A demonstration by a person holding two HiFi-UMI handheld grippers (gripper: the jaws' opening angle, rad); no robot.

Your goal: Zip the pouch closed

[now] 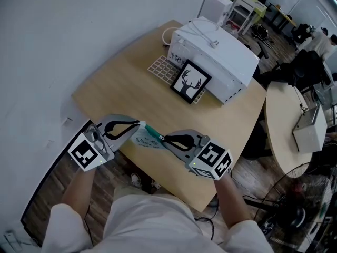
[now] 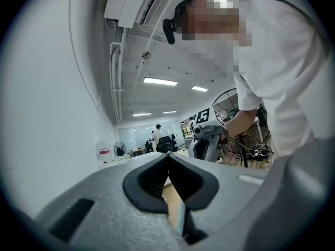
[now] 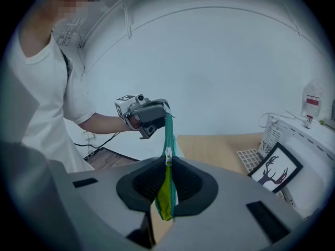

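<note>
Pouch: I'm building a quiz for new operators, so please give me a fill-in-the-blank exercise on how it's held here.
1. The right claw grips the pouch by its teal ____.
2. Counting the left claw, ____ claws hold the pouch.
3. The framed picture on the table shows a black ____.
Missing words: zipper; two; deer.

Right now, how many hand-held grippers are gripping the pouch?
2. The left hand-held gripper clamps one end of the pale, teal-zippered fabric pouch; the right hand-held gripper clamps its other end. None seems hidden.
</note>
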